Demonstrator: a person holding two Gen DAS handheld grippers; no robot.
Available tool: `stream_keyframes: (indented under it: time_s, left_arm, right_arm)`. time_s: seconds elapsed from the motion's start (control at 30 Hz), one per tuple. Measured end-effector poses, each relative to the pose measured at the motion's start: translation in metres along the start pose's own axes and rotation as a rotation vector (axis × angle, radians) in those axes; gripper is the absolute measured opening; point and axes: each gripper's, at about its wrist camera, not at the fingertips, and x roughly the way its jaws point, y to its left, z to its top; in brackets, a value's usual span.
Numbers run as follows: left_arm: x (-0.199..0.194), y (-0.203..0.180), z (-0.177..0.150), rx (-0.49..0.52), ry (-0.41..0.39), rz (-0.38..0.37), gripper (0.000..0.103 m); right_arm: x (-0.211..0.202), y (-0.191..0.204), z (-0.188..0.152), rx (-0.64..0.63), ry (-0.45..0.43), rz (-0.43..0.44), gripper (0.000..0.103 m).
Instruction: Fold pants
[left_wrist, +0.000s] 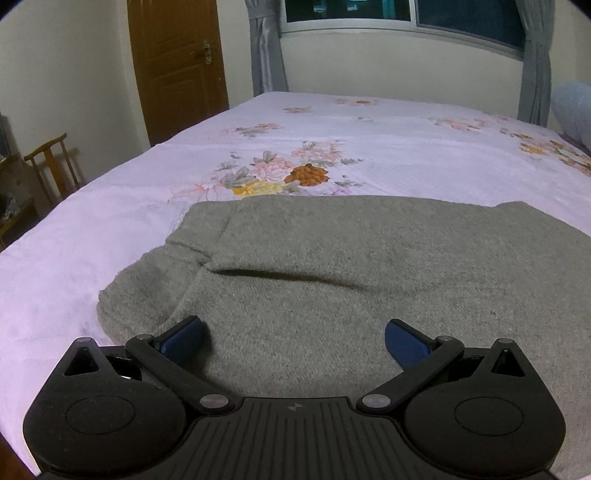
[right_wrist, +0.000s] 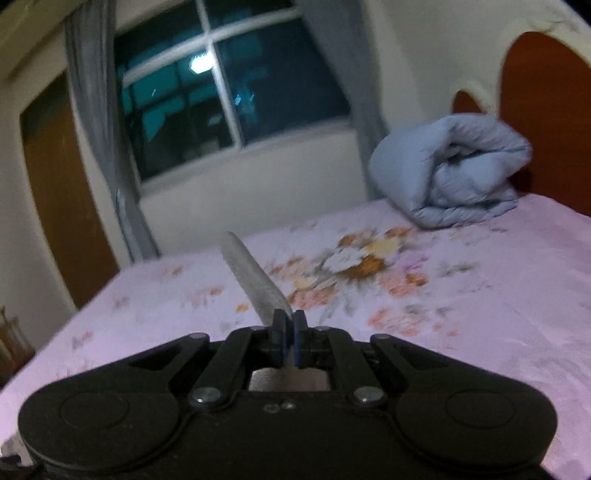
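Grey pants (left_wrist: 332, 266) lie spread flat on the pink floral bed sheet (left_wrist: 110, 229), with a long crease across the middle and a fold at the left edge. My left gripper (left_wrist: 293, 336) is open, its blue pads low over the near part of the pants and empty. My right gripper (right_wrist: 290, 334) is shut on a strip of the grey pants (right_wrist: 255, 277), which sticks up and to the left from between the pads, lifted above the sheet (right_wrist: 480, 295). The view is motion-blurred.
A rolled light-blue duvet (right_wrist: 450, 170) lies at the headboard (right_wrist: 546, 110) end of the bed. A window (right_wrist: 221, 92) with grey curtains and a brown door (left_wrist: 177, 66) are behind the bed. A wooden chair (left_wrist: 51, 166) stands left of the bed.
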Motion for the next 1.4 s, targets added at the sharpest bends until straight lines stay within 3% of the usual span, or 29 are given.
stream_keyframes:
  time_s: [0.2,0.37,0.5,0.57,0.83,0.9,0.97,1.07,1.2,1.27,1.33,1.37,1.4]
  left_arm:
    - [0.001,0.002,-0.001,0.005,-0.005,-0.012,0.103]
    - [0.001,0.002,-0.001,0.009,-0.002,-0.015,0.103]
    - [-0.001,0.001,-0.002,0.009,-0.002,-0.015,0.103]
    - [-0.001,0.001,-0.003,0.009,-0.003,-0.013,0.103]
    - [0.001,0.000,-0.002,0.010,0.000,-0.006,0.103]
    - [0.001,0.000,-0.003,0.011,-0.003,-0.006,0.103]
    - [0.002,0.000,-0.003,0.013,-0.006,-0.008,0.103]
    - [0.002,0.002,-0.004,0.012,-0.005,-0.011,0.103]
    - [0.001,0.001,-0.003,0.010,-0.005,-0.014,0.103]
    - [0.001,0.001,-0.003,0.008,-0.006,-0.018,0.103]
    - [0.000,0.001,-0.005,0.008,-0.015,-0.020,0.103]
    - [0.000,0.001,-0.006,0.007,-0.020,-0.019,0.103]
    - [-0.001,0.001,-0.007,0.006,-0.023,-0.017,0.103]
  right_arm:
    - [-0.048,-0.072,-0.071,0.243,0.046,-0.172,0.000]
    - [-0.066,-0.138,-0.139,0.547,0.102,-0.293,0.000]
    - [-0.074,-0.159,-0.166,0.722,0.079,-0.249,0.000]
    - [-0.072,-0.166,-0.174,0.788,0.069,-0.206,0.009]
    - [-0.051,-0.189,-0.196,0.955,0.109,-0.148,0.008]
    - [-0.046,-0.190,-0.195,0.952,0.107,-0.147,0.000]
    - [-0.039,-0.182,-0.181,0.892,0.115,-0.140,0.000]
    - [-0.034,-0.150,-0.132,0.760,0.063,-0.053,0.000]
    - [-0.039,-0.111,-0.063,0.682,-0.065,0.067,0.000]
    - [-0.052,-0.110,-0.051,0.709,-0.100,0.039,0.000]
    - [-0.061,-0.123,-0.062,0.744,-0.078,0.015,0.060]
    - [-0.065,-0.130,-0.076,0.730,-0.043,-0.046,0.069]
    - [-0.068,-0.138,-0.093,0.723,-0.008,-0.112,0.060]
